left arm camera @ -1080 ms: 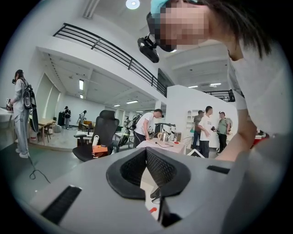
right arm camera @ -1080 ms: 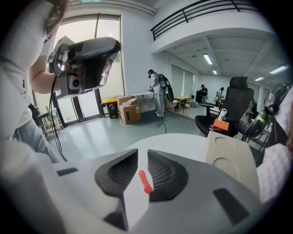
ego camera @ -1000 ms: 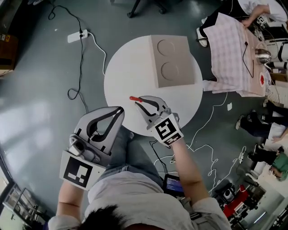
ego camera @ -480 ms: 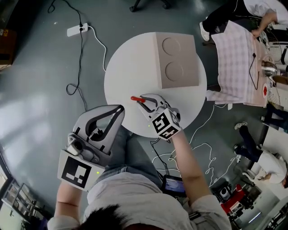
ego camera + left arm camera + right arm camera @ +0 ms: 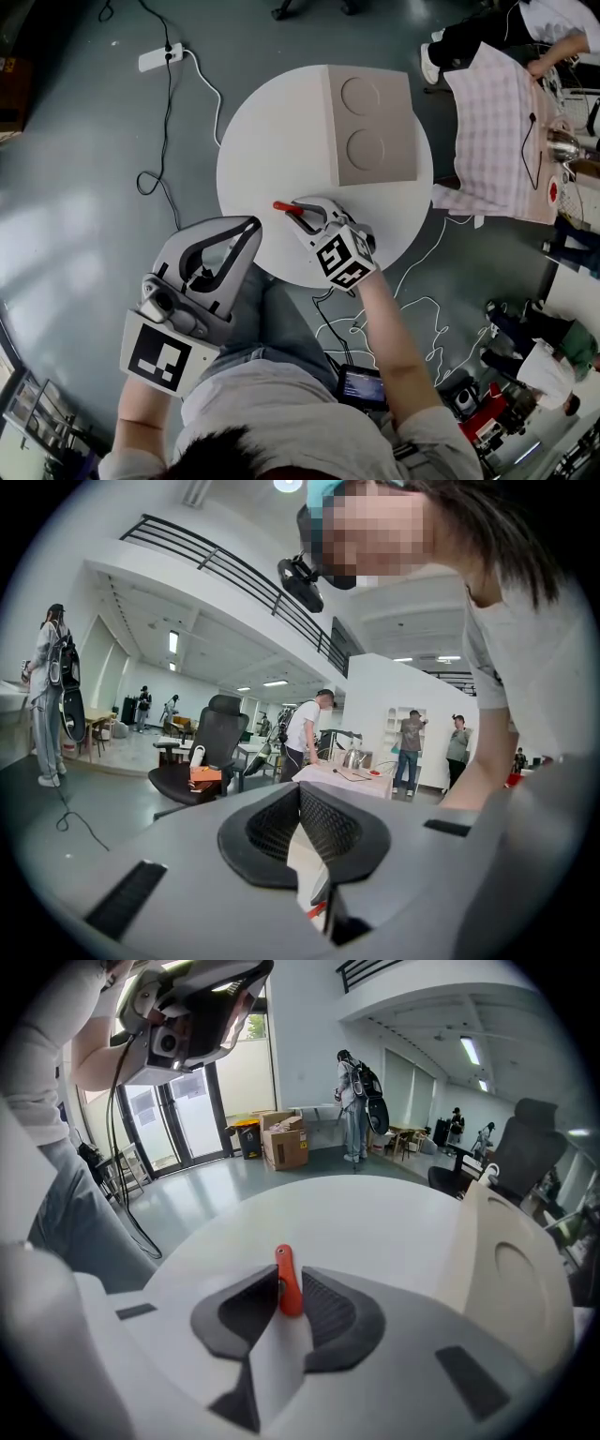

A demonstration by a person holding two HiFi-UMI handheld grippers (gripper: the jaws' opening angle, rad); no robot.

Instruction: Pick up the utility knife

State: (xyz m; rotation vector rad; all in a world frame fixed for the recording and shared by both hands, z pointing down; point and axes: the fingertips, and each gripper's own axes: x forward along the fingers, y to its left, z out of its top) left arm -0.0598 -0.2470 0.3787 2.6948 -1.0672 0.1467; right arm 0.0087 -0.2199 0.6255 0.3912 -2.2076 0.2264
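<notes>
Spreading under everything is a grey floor [image 5: 75, 187], with a white power strip [image 5: 161, 59] and its cable lying at the far left. A round white table [image 5: 272, 131] stands in the middle. A flat beige slab [image 5: 371, 122] lies on the table's far right part, with two shallow round hollows in its top, one beyond the other.

The left gripper [image 5: 251, 225] hangs off the table's near left edge, above the person's lap. Its jaw tips meet with nothing between them.

The right gripper [image 5: 302, 210] reaches over the near part of the table, pointing far and left. Its black pads [image 5: 323, 1312] are closed on the utility knife [image 5: 281, 205], pressing it from both sides.

The knife is a slim, orange-red bar with a rounded free end and a small hole near that end. Its long axis runs in line with the jaws. The free end sticks out past the jaw tips, pointing far and left across the table. The other end is hidden between the pads. In the right gripper view the bar tilts slightly upward. Whether it touches the tabletop cannot be told. It sits well apart from the slab, over the near part of the table.
</notes>
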